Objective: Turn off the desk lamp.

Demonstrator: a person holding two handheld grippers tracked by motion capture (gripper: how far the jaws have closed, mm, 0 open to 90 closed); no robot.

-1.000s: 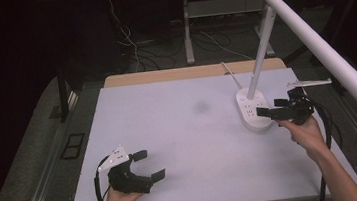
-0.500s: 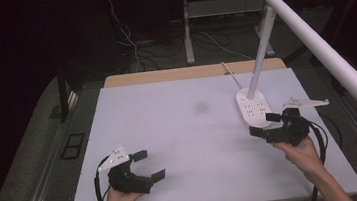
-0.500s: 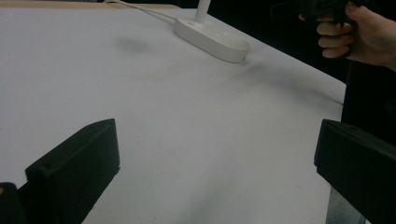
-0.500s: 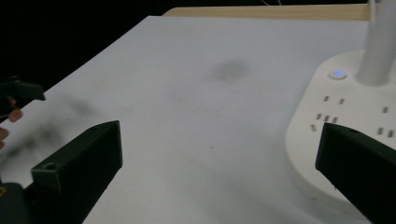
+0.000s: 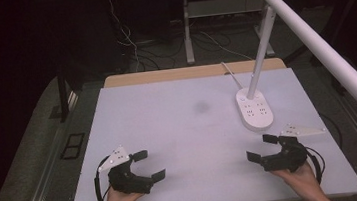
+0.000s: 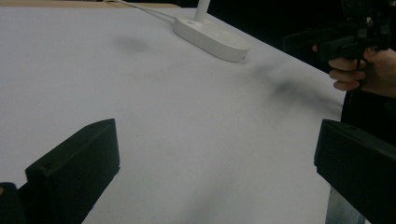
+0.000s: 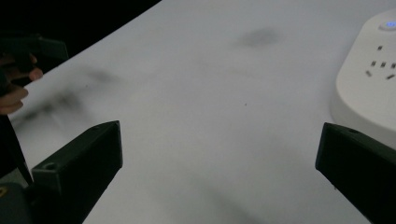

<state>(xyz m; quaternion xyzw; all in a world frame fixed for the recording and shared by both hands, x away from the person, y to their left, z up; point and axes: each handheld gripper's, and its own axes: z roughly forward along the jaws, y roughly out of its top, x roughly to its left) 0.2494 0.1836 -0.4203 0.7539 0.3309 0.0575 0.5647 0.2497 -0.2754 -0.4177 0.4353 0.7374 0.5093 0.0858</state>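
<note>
A white desk lamp stands at the back right of the white table [image 5: 184, 130]. Its oval base [image 5: 254, 108] has small buttons, and its long bar head [image 5: 319, 45] reaches out over the right edge. My left gripper [image 5: 150, 164] rests open and empty near the front left edge. My right gripper [image 5: 261, 147] is open and empty at the front right, a short way in front of the lamp base. The left gripper view has the lamp base [image 6: 210, 35] far ahead and the right gripper [image 6: 355, 37] at upper right. In the right gripper view the lamp base [image 7: 373, 88] is close on the right.
A faint dark smudge [image 5: 201, 107] marks the middle of the table. A white cord [image 5: 231, 75] runs from the lamp base to the back edge. Beyond the table are a dark floor, cables and a desk leg [image 5: 187, 29].
My right gripper has drawn back from beside the lamp base toward the front edge of the table. The left gripper has stayed where it was.
</note>
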